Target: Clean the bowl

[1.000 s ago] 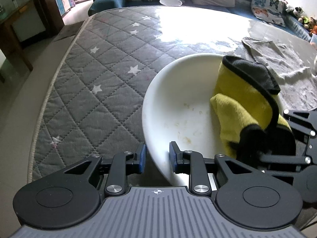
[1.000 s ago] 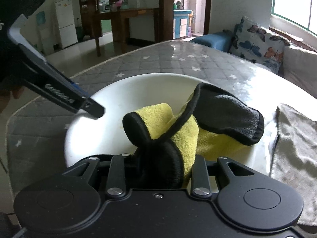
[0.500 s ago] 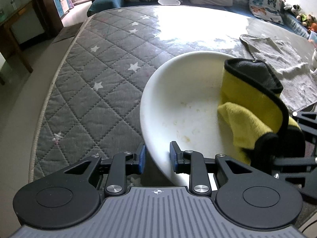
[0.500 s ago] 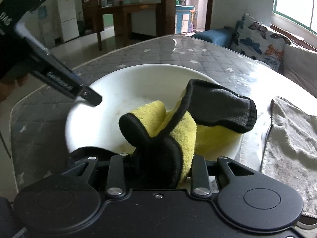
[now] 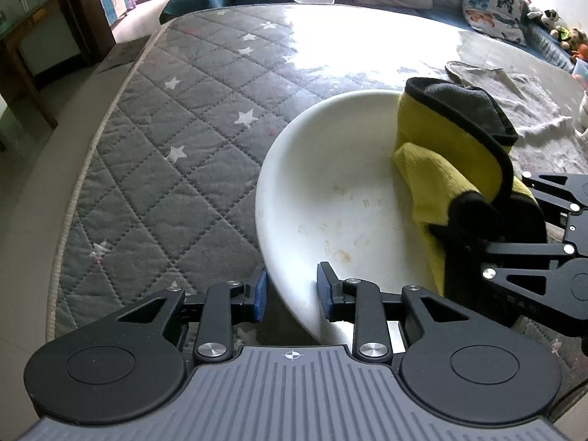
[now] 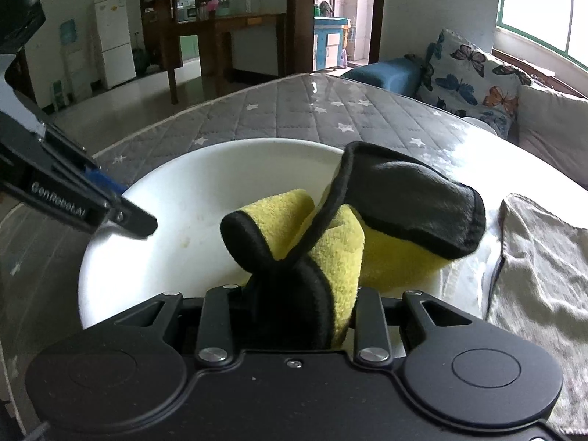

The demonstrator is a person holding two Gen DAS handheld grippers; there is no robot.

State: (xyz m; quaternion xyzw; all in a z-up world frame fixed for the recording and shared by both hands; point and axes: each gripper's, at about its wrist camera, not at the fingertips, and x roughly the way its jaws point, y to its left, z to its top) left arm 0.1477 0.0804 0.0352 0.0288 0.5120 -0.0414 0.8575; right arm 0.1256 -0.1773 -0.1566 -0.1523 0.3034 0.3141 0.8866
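Bowl (image 5: 330, 191) on the quilted table cover (image 5: 176, 139), tipped up at its near rim.

Your left gripper (image 5: 291, 296) pinches that rim at 6 o'clock; your right gripper (image 6: 294, 316), at 3 o'clock, is clenched on the yellow-and-black cloth (image 6: 330, 235) lying inside. Grey towel (image 6: 540, 257) lies just beyond.

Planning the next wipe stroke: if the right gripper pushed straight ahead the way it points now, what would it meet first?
The yellow and black cloth clamped in the right gripper leads, so it would likely press the white bowl inner wall first; depth is unclear.
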